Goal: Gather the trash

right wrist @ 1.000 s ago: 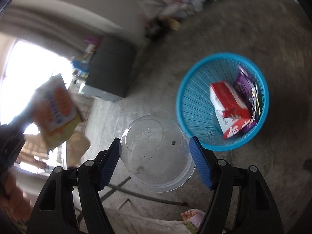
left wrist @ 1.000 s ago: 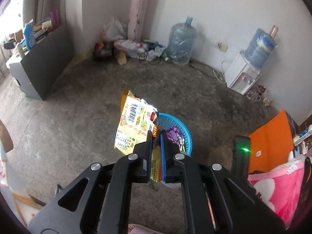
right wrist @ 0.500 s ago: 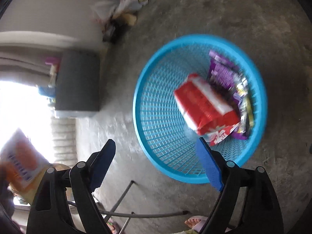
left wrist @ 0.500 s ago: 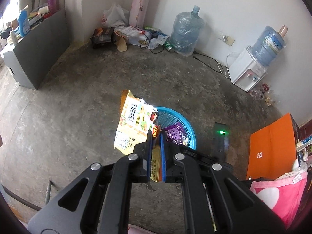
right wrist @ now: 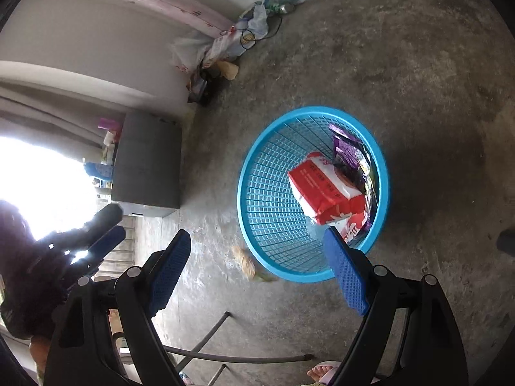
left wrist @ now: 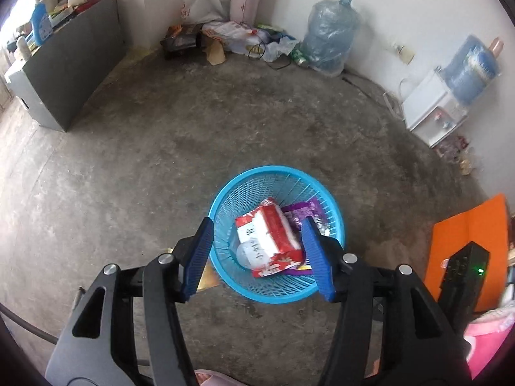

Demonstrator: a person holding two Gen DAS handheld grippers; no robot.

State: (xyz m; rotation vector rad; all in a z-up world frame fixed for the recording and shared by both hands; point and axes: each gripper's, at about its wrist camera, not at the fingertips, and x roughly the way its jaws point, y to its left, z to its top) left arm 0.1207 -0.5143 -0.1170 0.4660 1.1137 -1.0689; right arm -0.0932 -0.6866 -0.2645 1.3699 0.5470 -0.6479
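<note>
1. The left tool (left wrist: 257, 254) hangs over the blue basket (left wrist: 225, 193); its jaws have just been opening and now stand apart with nothing between them.
2. The right tool (right wrist: 257, 273) is near the basket's (right wrist: 254, 160) near rim, jaws wide apart and empty.
3. In the basket lie a red and white packet (left wrist: 270, 231), a purple wrapper (left wrist: 302, 209) to its far right, and a clear plastic cup (left wrist: 244, 254) half under the packet.
4. A yellow wrapper (right wrist: 246, 262) lies on the concrete floor (left wrist: 161, 148), touching or just beside the basket's left near side; it looks as if it missed the basket, though blur makes its exact pose hard to tell.
5. That wrapper is likely light, thin and crinkly, and slippery on its printed face. A pinch across a raised edge or fold should hold better than a squeeze on the flat middle.
6. More litter (left wrist: 238, 38) sits far off by the wall, beside a large water bottle (left wrist: 331, 35).
</note>
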